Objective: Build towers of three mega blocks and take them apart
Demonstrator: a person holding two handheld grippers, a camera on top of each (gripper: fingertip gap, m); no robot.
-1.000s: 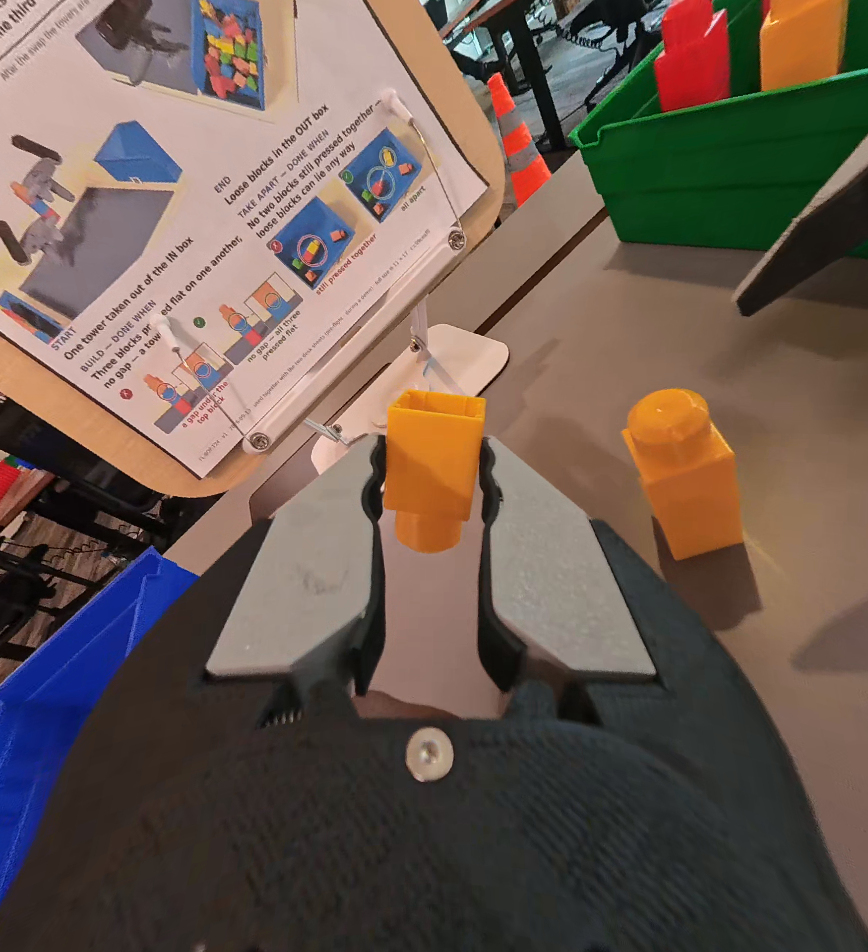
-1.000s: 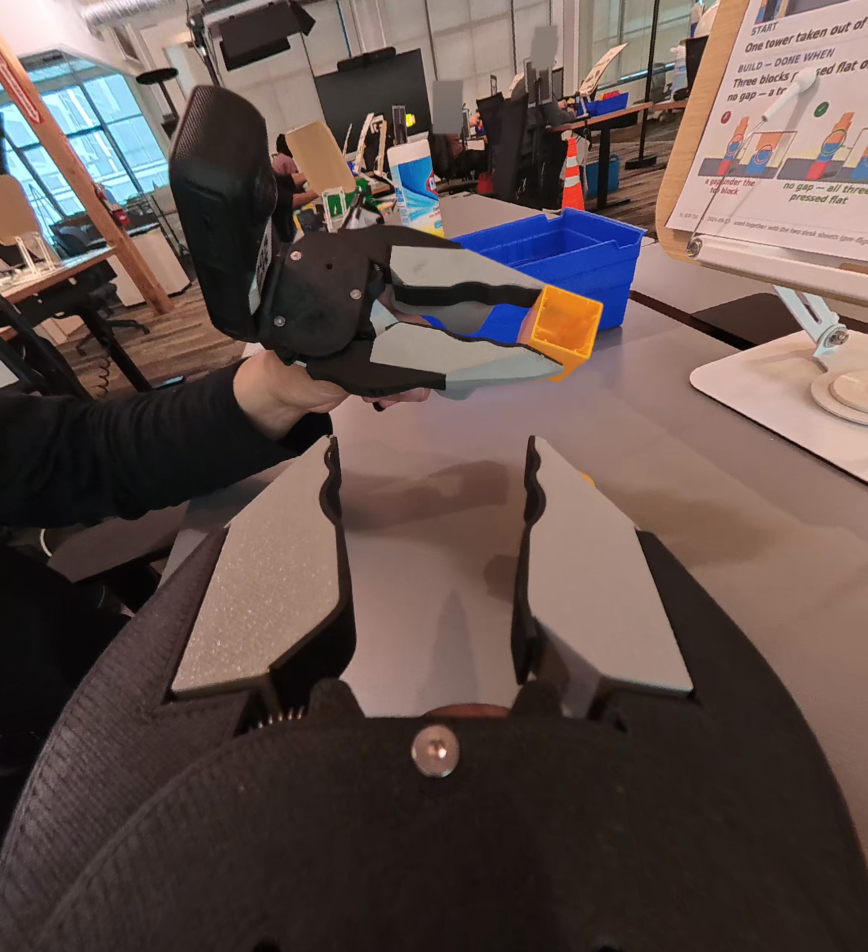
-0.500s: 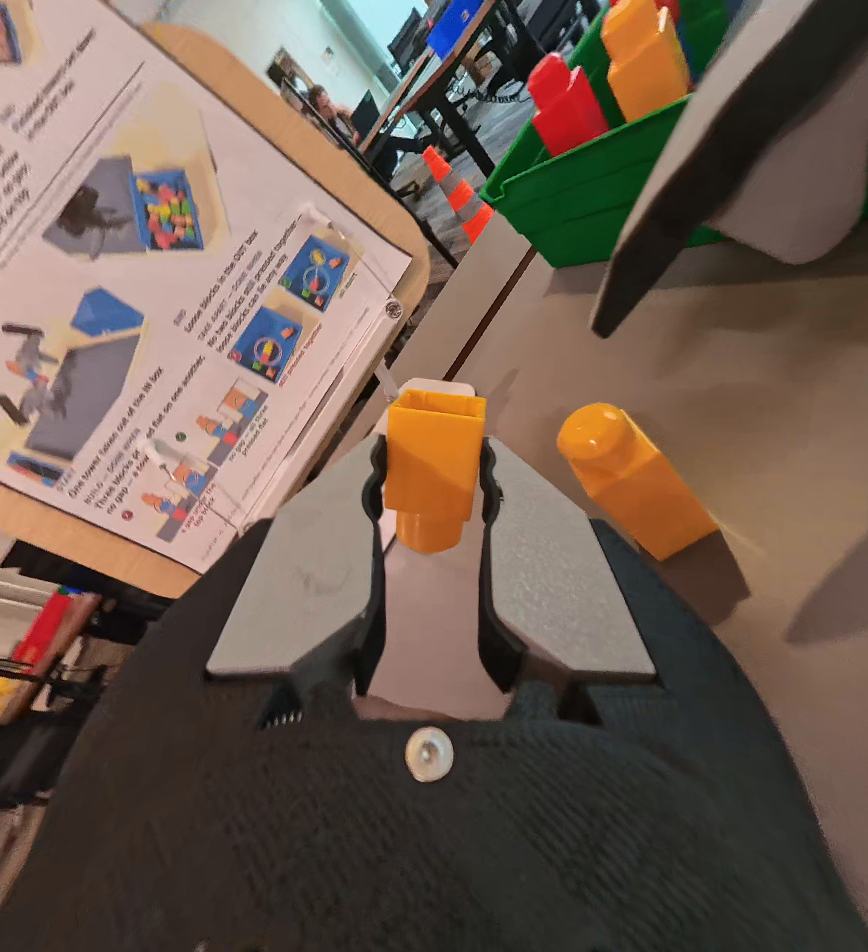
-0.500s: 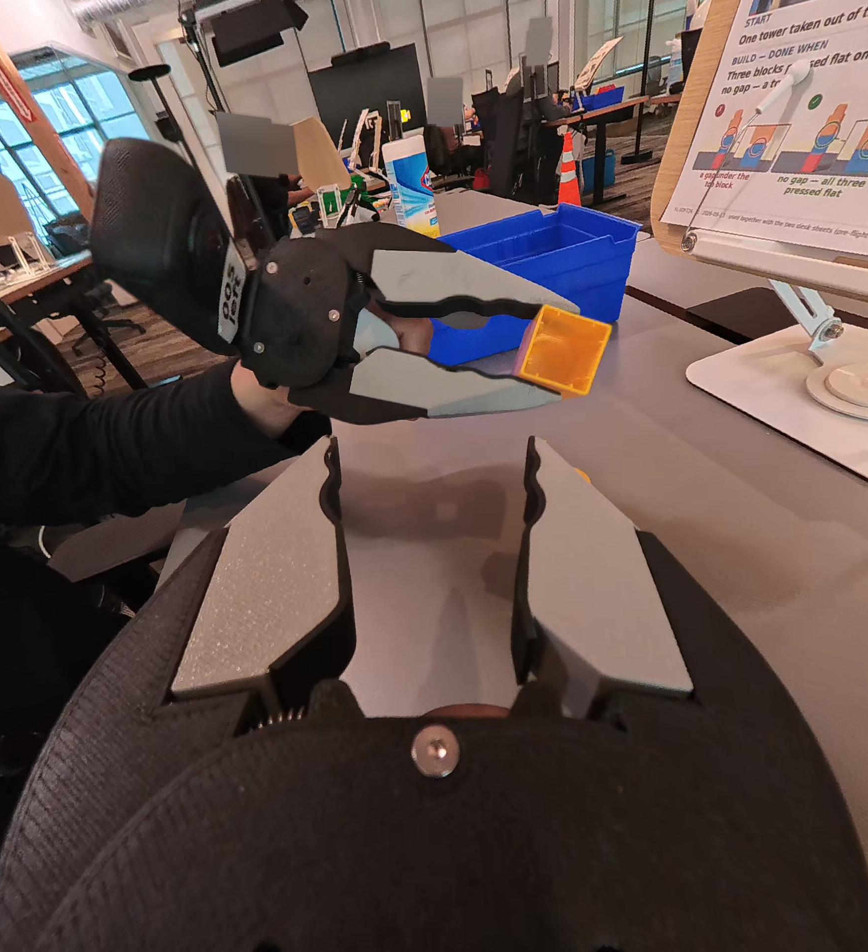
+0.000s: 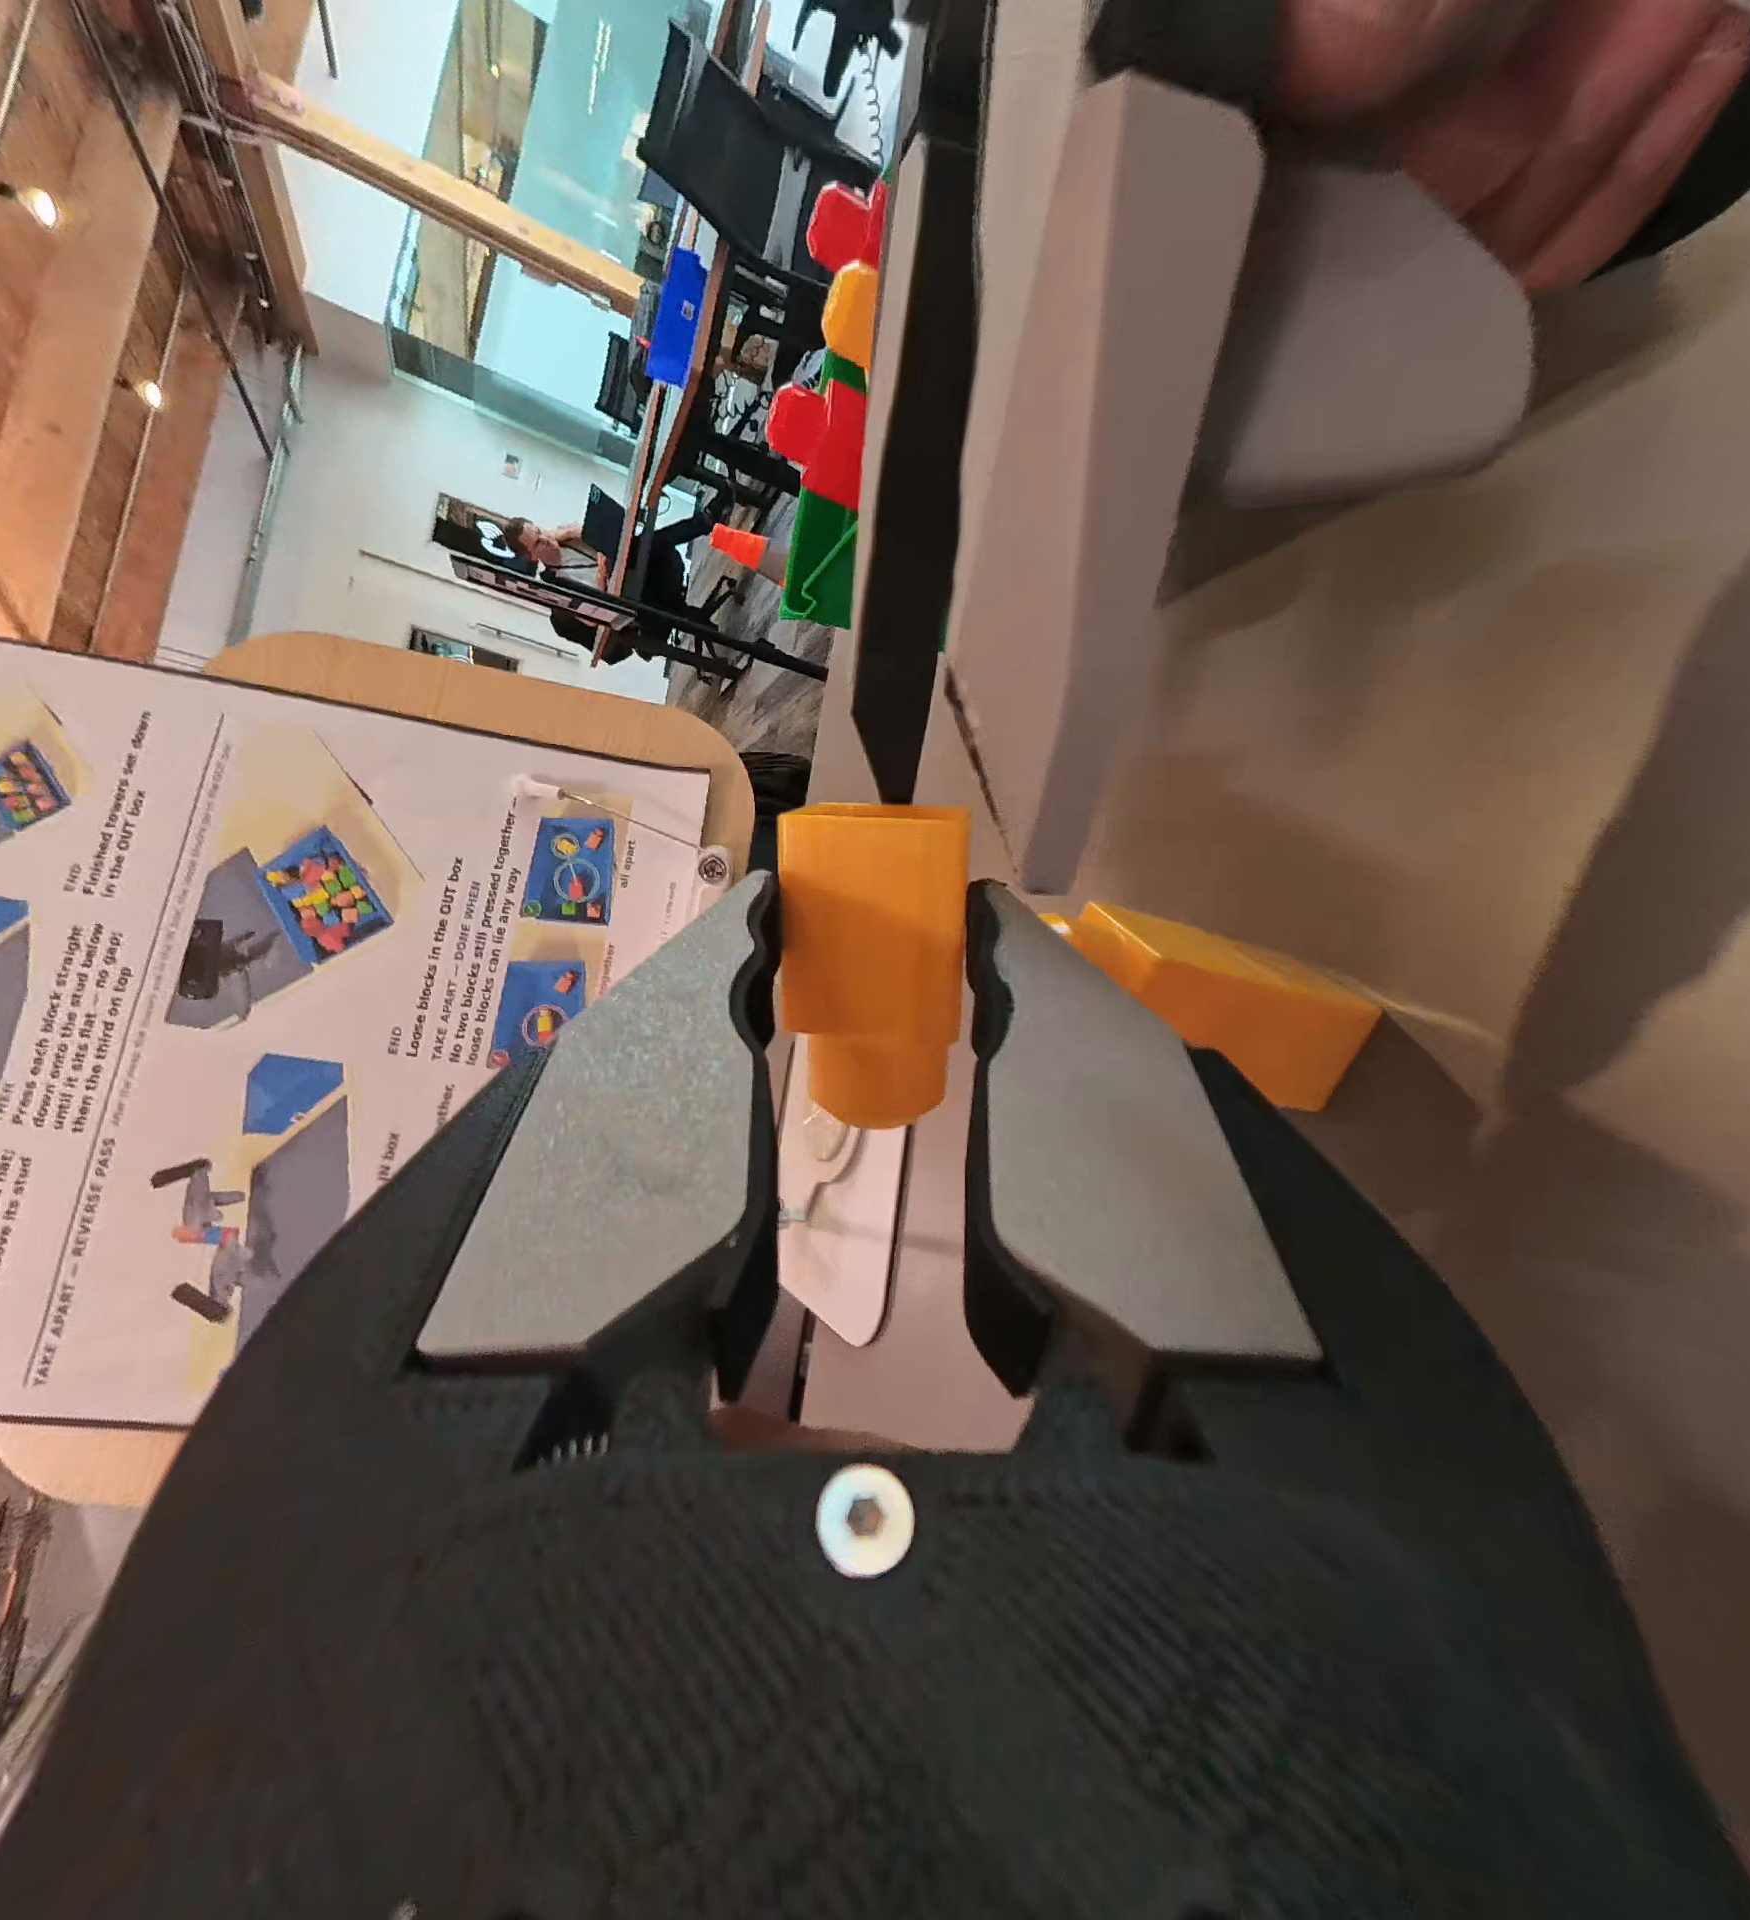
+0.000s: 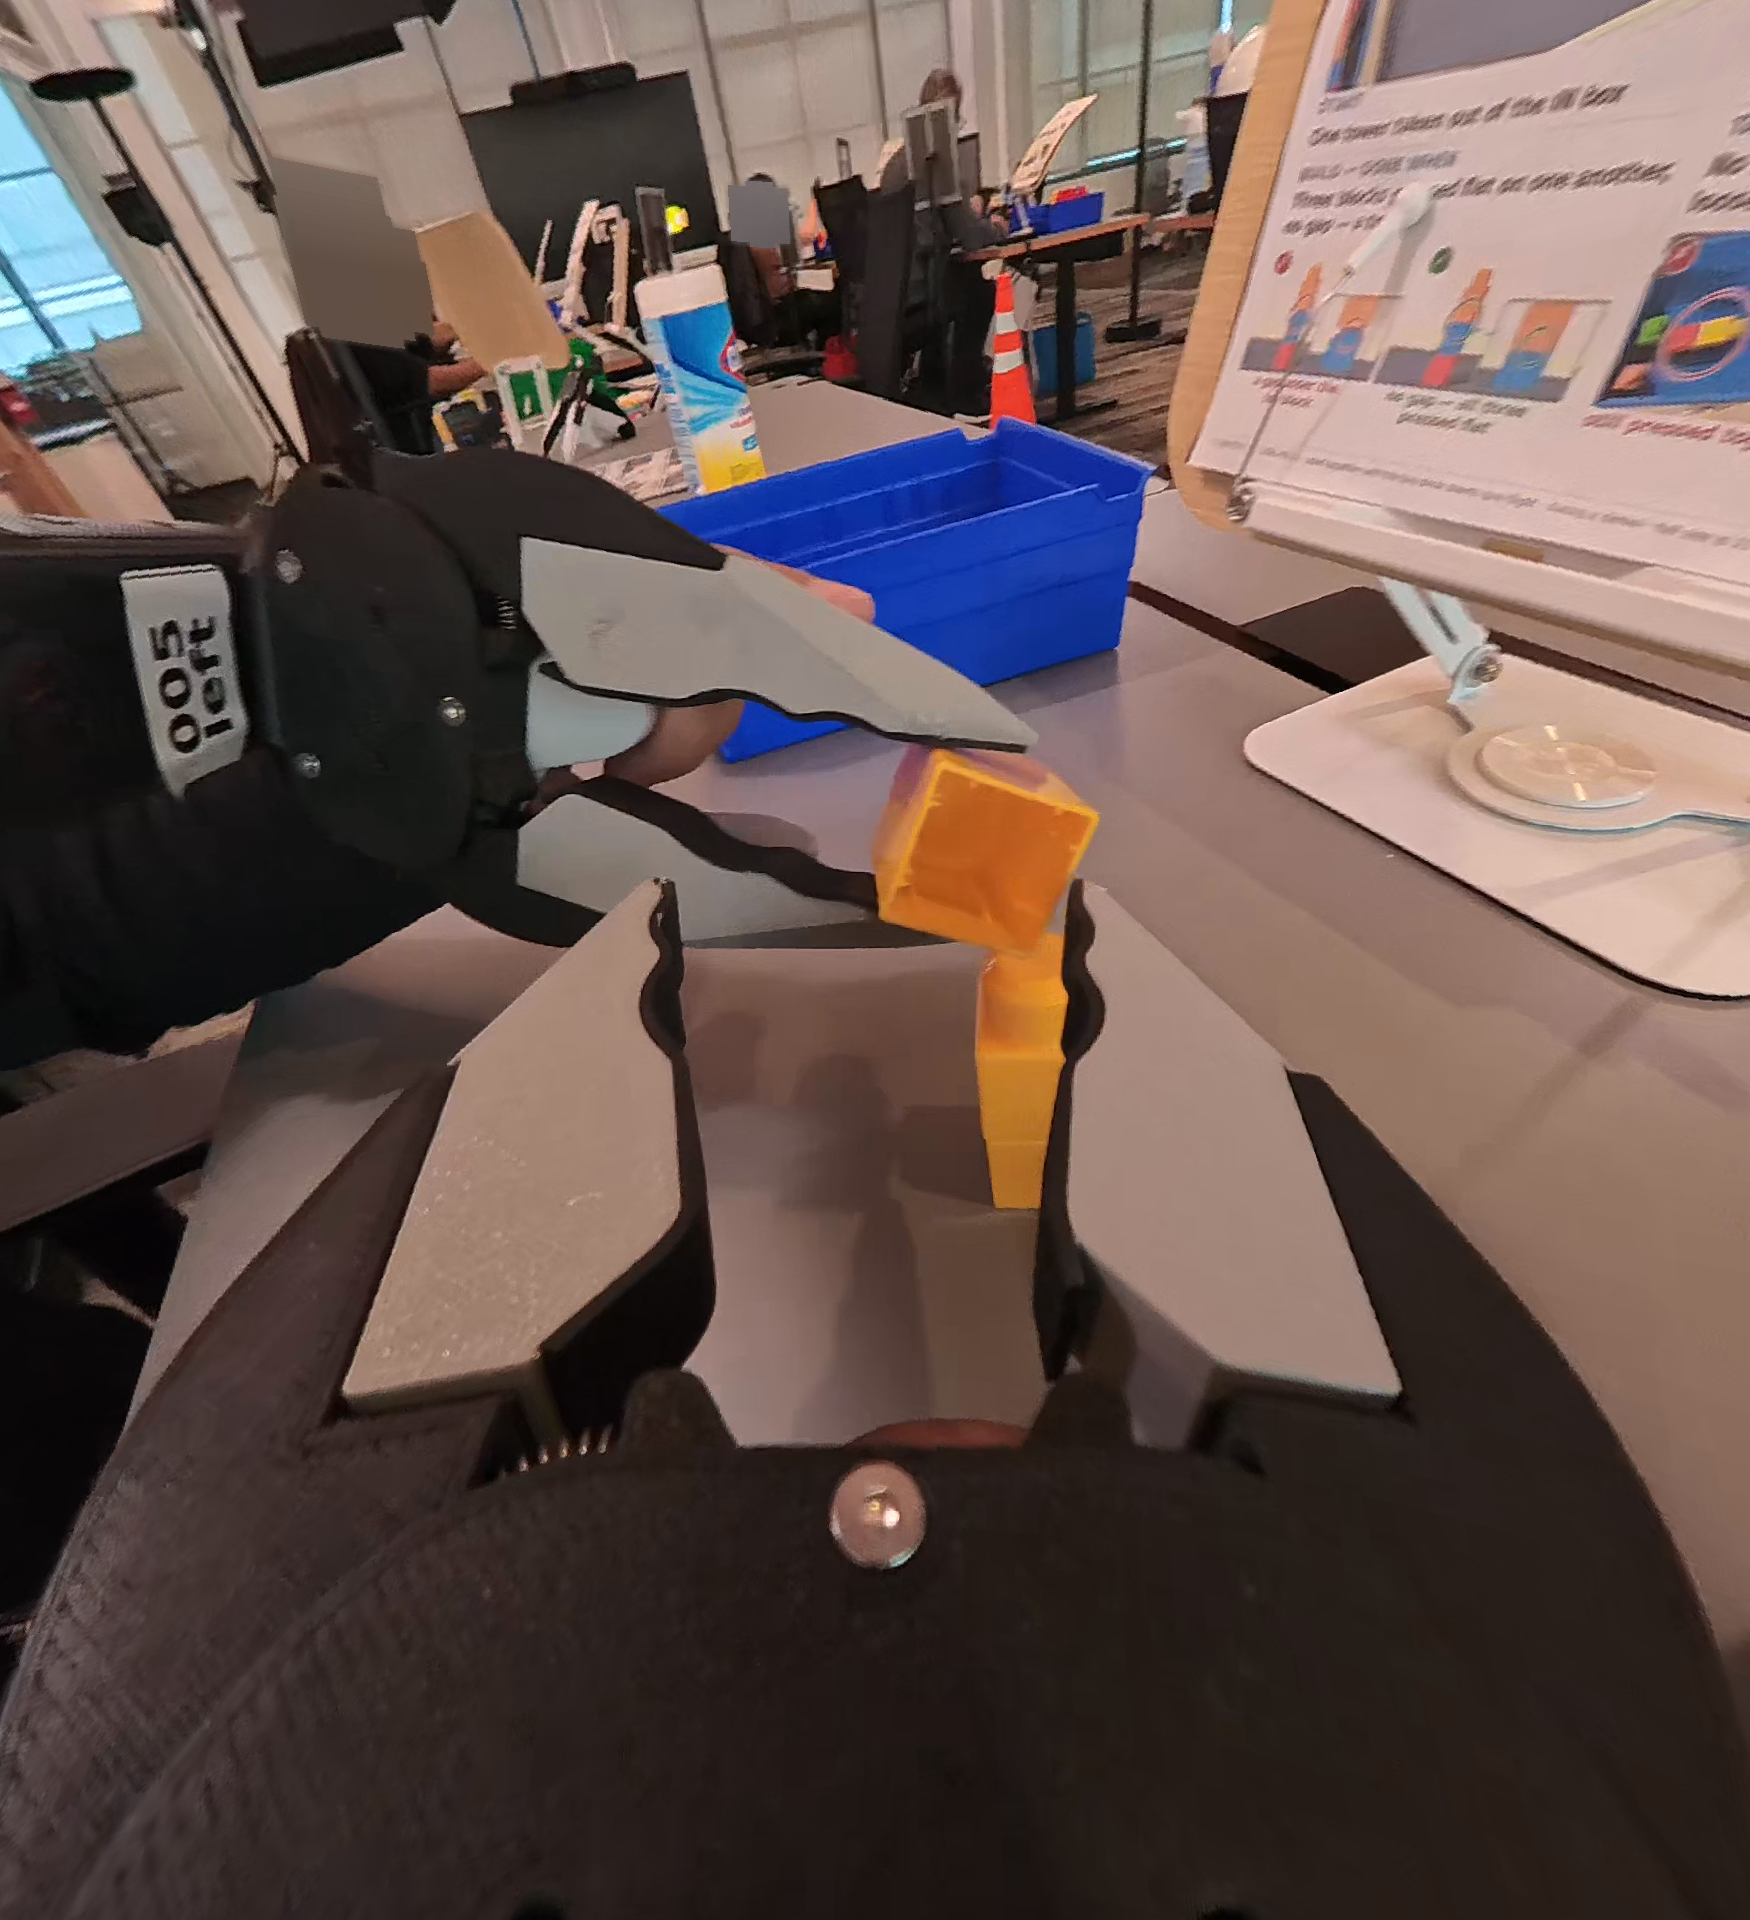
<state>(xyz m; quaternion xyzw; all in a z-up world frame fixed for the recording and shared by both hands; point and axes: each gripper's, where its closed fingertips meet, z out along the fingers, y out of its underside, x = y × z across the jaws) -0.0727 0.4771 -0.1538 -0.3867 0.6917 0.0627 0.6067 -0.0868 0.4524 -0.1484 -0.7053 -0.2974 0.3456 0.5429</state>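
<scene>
My left gripper (image 5: pixel 871 935) is shut on an orange single-stud block (image 5: pixel 871 862); both pads press its sides. It is rolled onto its side. In the right wrist view the left gripper (image 6: pixel 944 821) holds this block (image 6: pixel 985 847) tilted, hollow end towards the camera, just above a second orange block (image 6: pixel 1016 1081). That block stands upright on the grey table (image 6: pixel 1473 1195). My right gripper (image 6: pixel 869 914) is open around the standing block, which is close to the right finger (image 6: pixel 1162 1143) and far from the left one. The standing block also shows in the left wrist view (image 5: pixel 1235 997).
A blue bin (image 6: pixel 954 551) sits on the table behind the left gripper. An instruction board (image 6: pixel 1525 260) stands on a white base (image 6: pixel 1577 810) at the right. A green bin (image 5: pixel 819 561) holding red and orange blocks is farther back in the left wrist view. The tips of both grippers are at nearly the same place. Both grippers' tips are roughly 30 cm from the white base (image 6: pixel 1577 810).
My left gripper rolled onto its side and carried its orange block down over the standing block. My right gripper moved forward so the standing block is now between its open fingers.
</scene>
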